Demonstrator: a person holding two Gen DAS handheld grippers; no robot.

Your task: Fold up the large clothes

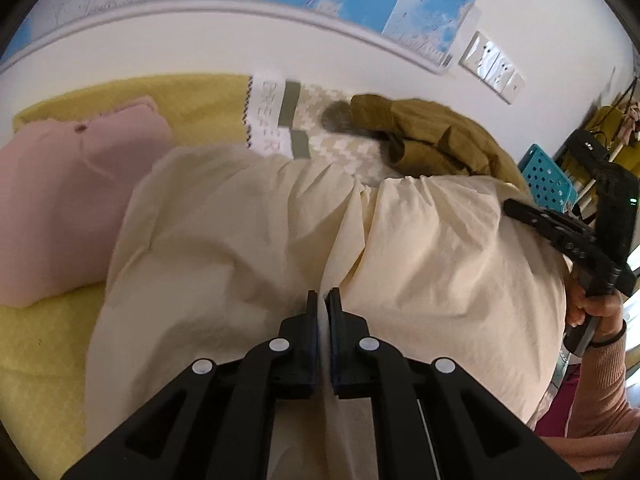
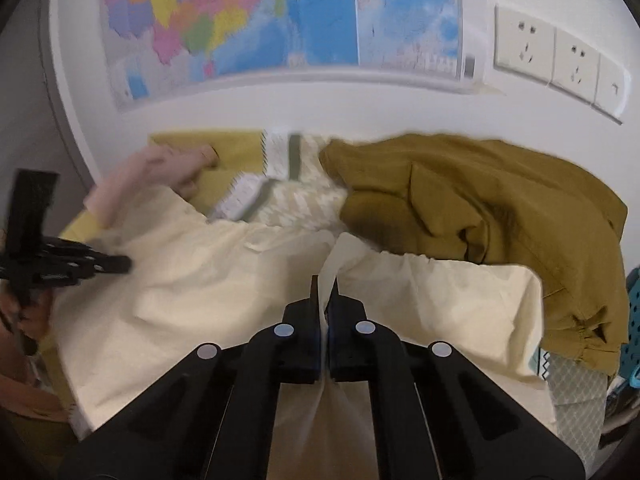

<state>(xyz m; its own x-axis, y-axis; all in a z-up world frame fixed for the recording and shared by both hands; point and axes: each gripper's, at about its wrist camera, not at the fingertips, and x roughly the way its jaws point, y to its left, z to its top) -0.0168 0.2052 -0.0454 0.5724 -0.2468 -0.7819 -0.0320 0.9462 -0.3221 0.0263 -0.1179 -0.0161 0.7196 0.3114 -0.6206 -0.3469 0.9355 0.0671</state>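
A large cream garment [image 1: 240, 248] lies spread on the yellow table cover [image 1: 44, 344]; it also shows in the right wrist view [image 2: 224, 288]. My left gripper [image 1: 323, 300] is shut on a pinched fold of the cream garment at its near edge. My right gripper [image 2: 325, 286] is shut on another raised fold of the same garment. The right gripper shows at the right edge of the left wrist view [image 1: 516, 206], and the left gripper at the left edge of the right wrist view [image 2: 116, 264].
A folded pink garment [image 1: 68, 192] lies at the left. A crumpled olive-brown jacket [image 2: 492, 216] lies at the back right. A patterned cloth with a white label [image 1: 272, 120] lies by the wall. A teal perforated stool [image 1: 546, 178] stands off the right side.
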